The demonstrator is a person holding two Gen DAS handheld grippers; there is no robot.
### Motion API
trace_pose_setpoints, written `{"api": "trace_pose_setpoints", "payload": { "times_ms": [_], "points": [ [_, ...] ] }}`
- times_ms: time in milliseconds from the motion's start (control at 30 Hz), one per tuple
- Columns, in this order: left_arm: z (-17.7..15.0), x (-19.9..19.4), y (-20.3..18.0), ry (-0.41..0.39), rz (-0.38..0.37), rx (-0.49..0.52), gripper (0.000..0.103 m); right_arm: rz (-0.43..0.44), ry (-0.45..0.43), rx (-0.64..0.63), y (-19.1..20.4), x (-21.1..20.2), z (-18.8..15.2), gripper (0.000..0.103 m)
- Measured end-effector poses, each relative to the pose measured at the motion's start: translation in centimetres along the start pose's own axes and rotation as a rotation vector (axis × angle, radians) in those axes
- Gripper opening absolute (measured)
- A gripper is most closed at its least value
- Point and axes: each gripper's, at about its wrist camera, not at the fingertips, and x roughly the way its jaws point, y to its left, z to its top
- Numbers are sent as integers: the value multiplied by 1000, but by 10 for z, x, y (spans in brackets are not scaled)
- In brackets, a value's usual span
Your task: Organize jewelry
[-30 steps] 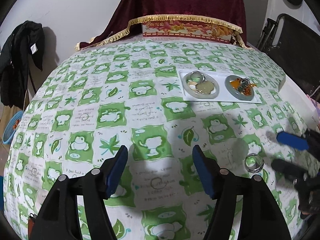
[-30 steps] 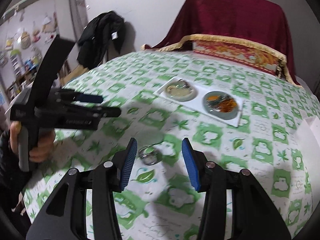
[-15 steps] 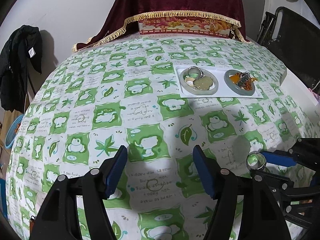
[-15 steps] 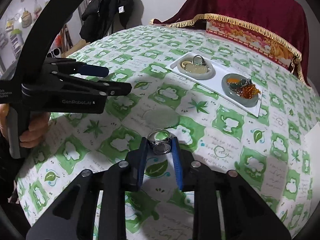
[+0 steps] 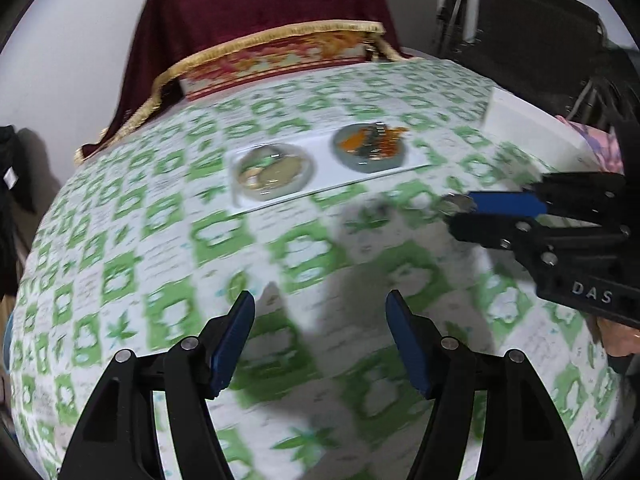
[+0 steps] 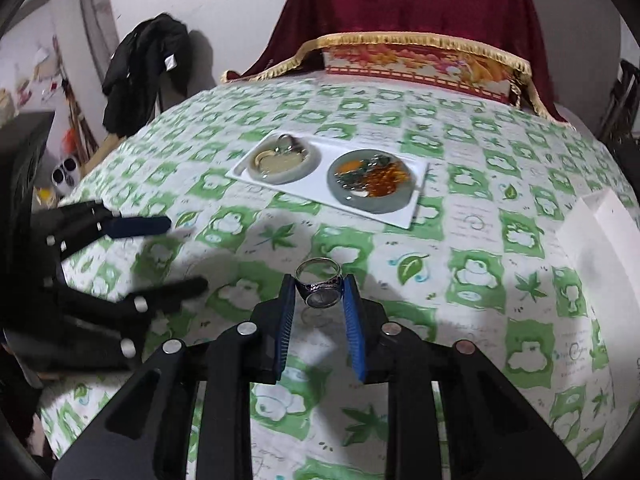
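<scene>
My right gripper [image 6: 319, 285] is shut on a silver ring [image 6: 319, 282] and holds it above the green-and-white tablecloth. It also shows in the left wrist view [image 5: 456, 216], with the ring [image 5: 456, 201] at its tips. My left gripper [image 5: 320, 320] is open and empty over the cloth; it shows at the left of the right wrist view [image 6: 182, 254]. A white tray [image 6: 416, 184] holds two grey dishes: the left dish [image 6: 285, 160] with rings and pale pieces, the right dish [image 6: 370, 182] with orange beads and dark jewelry. The tray lies beyond both grippers.
A dark red cloth with gold fringe [image 6: 412, 40] covers a box at the table's far edge. A white box [image 6: 600, 248] stands at the right. A black jacket [image 6: 148, 68] hangs at the left. A black folding chair [image 5: 528, 40] stands beyond the table's right side.
My right gripper has closed on the ring and lifted it off the cloth toward the tray. My left gripper has swung right, still open.
</scene>
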Motion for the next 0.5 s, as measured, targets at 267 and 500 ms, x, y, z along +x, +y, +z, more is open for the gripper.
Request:
{"api": "trace_pose_setpoints", "payload": {
  "times_ms": [267,500],
  "points": [
    [7,12,-10,28,-50,24,40,1,-9,16,-2,-3,1,23],
    [5,9,-10,16,-45,25,26,4,0,29,-4,0,0,23]
  ]
}}
